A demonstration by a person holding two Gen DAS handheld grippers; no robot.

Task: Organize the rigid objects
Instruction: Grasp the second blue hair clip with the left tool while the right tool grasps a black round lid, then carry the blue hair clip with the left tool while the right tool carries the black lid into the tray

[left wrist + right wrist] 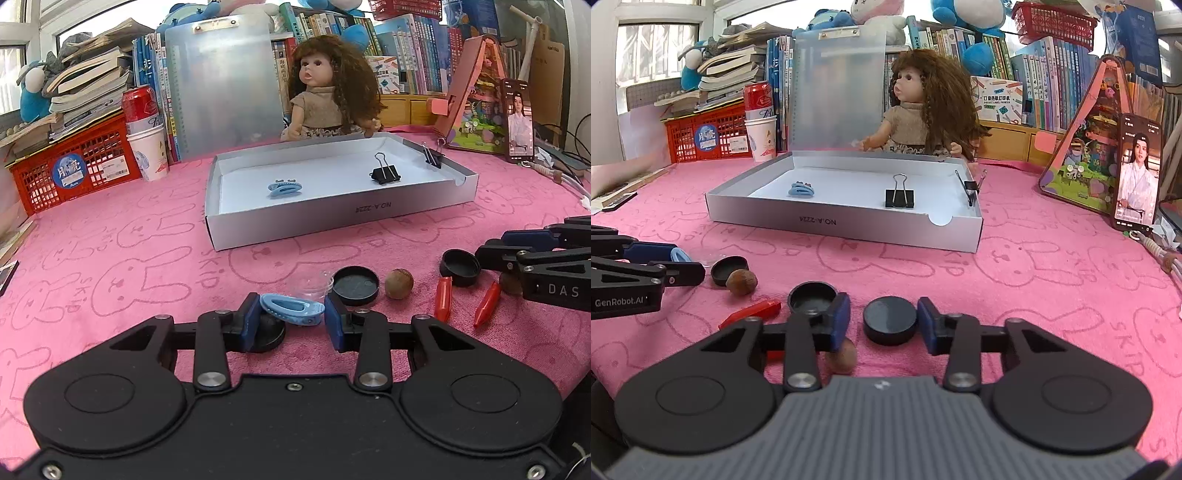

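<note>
you look to be partway through: the white tray (229, 229) already holds a blue hair clip (283, 188) at its left, a black binder clip (385, 172) toward the right, and another binder clip (433, 157) against its right wall. still loose on the pink cloth (110, 258) near you are a second blue clip (291, 309), black caps (355, 285) (890, 320), a cap sitting rim-up (812, 296), two nuts (399, 283) (843, 357) and red pieces (442, 299) (487, 304). your left gripper (291, 320) stands open with the second blue clip between its pads, though i can't tell if they touch it. your right gripper (882, 325) is wide open around the flat black cap, holding nothing. the loose pieces lie crowded together, so a neighbour may get nudged; your two grippers are also close. the doll (328, 92), phone (1137, 173) and red basket (74, 162) sit beyond the tray, out of the path.
</note>
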